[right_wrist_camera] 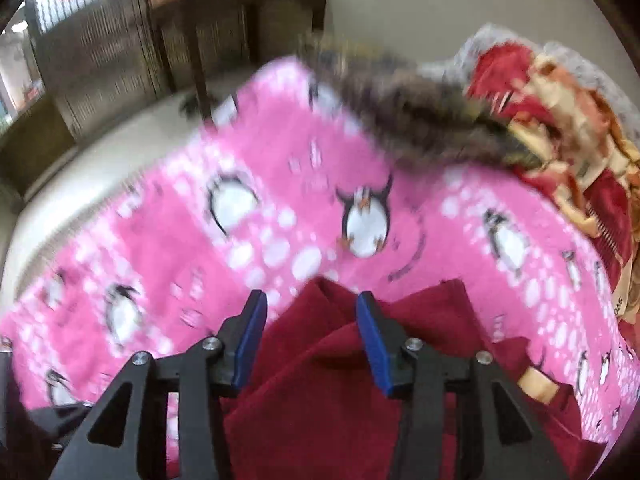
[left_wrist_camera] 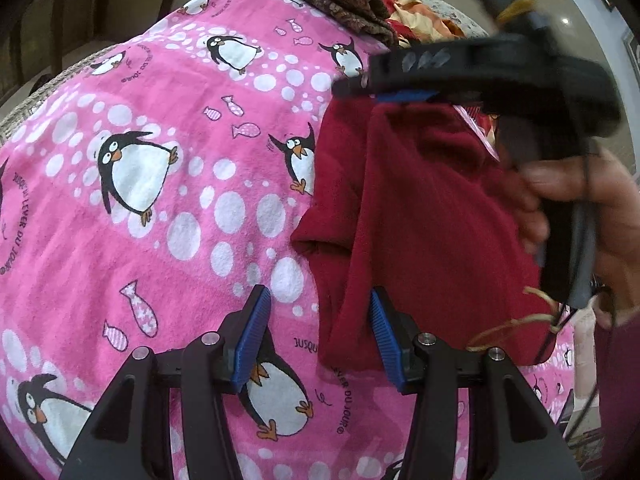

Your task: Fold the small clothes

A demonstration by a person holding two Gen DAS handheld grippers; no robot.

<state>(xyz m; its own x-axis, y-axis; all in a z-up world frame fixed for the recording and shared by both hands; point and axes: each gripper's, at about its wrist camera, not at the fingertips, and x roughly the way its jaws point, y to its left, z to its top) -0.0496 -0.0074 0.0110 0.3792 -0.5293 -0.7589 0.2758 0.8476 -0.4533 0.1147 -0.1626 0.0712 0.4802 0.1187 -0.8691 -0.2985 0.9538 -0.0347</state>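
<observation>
Nearest in the left wrist view, the left tongs [left_wrist_camera: 316, 336] stand apart over the pink penguin towel [left_wrist_camera: 160, 200], with nothing pressed between the blue pads [left_wrist_camera: 252, 340]. The right-hand pad sits at the near edge of the dark red garment [left_wrist_camera: 420, 208], but the cloth is not pinched.

The garment is a small piece of deep maroon, soft and slightly fuzzy, lying on the towel to the right of centre. One layer is turned over another, leaving a long fold line running from its far edge toward the near one, and a rounded lobe bulges out on its left side. A thin yellowish string [left_wrist_camera: 516, 324] loops at its near right corner.

Beyond it, the right tongs [left_wrist_camera: 404, 94] hover blurred at the garment's far edge, carried by a person's hand [left_wrist_camera: 592, 216]. In the right wrist view the right tongs [right_wrist_camera: 310, 336] are released, the jaws parted with red folds [right_wrist_camera: 320, 360] rising loosely between them and neither pad pressing the cloth.

Farthest, at the towel's back edge, lies a dark patterned cloth [left_wrist_camera: 332, 0], and just beside it a red and cream floral fabric [left_wrist_camera: 416, 12].
</observation>
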